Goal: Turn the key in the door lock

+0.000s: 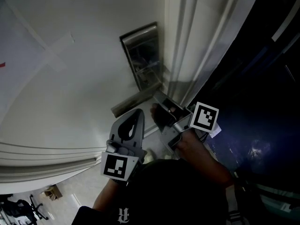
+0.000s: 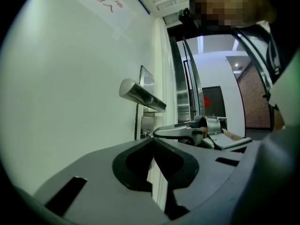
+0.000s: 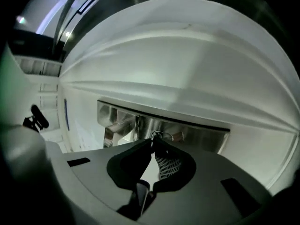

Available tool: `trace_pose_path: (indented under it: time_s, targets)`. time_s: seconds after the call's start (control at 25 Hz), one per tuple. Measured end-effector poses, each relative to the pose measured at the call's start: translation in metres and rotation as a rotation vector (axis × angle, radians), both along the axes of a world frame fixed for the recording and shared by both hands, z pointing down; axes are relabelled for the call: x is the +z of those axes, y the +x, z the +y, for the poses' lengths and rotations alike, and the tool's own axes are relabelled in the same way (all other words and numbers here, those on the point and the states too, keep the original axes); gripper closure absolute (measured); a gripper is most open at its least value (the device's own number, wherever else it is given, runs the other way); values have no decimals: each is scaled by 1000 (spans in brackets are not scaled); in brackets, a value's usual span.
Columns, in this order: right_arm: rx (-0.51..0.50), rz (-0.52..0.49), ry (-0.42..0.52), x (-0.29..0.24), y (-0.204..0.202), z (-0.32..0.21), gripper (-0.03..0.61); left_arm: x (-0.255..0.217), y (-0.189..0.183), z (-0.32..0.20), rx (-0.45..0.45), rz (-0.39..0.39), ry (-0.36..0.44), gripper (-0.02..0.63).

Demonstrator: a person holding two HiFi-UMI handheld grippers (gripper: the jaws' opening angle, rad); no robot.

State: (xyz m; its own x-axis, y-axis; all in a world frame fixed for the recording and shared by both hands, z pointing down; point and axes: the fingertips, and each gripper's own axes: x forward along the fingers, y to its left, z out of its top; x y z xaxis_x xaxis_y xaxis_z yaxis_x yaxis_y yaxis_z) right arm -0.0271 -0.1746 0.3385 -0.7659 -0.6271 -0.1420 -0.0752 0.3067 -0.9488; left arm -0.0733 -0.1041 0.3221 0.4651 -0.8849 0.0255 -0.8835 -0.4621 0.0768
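The key (image 3: 161, 135) shows only a small ring above the right gripper (image 3: 153, 143) tips; its blade is hidden, seemingly pinched between them. In the head view (very dark) that gripper covers the keyhole.

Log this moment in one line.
right gripper: shut on key at lock plate | left gripper: shut, empty | turn progress: cannot tell

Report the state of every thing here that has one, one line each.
Left tool: shut, empty, held back from the door.
Right tool: shut on the key.
Key: in the lock, gripped.
Door handle: untouched by either tool.
Door: latched or not, cannot tell.
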Motion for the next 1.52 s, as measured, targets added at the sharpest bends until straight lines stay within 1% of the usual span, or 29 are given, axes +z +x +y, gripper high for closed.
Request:
trace_pose_path:
  time_s: [0.08,0.16,0.4,0.68,0.8,1.04,1.24,1.36,1.44,1.52]
  targets:
    - [-18,-78,-47,0,-1,0,555,0,1,0,0,0,0,606]
    - [-29,-125,-74,0,-1,0,555,0,1,0,-1,1,-2,607]
    - [-64,-214,-119,1,-2,0,555,0,3,2,-4,2,-2,607]
    - [-111,-319,-133,-1,-3,0,555,0,8,5,-5,1,-3,607]
    - [-115,-331,-131,-2,-1,2,555,0,10,6,-7,2,-5,606]
    - [-110,-270,-91,2,8,9,555,1,18,8,0,5,-9,606]
    - [-113,-160,-28,6,16,21,555,0,27,10,9,9,-8,606]
    - [-101,-50,55,7,22,29,555,1,32,13,18,13,-13,606]
    - [-72,69,147,6,27,34,555,1,35,14,23,20,-21,606]
    - [-37,208,253,4,32,41,555,2,38,16,25,27,-27,607]
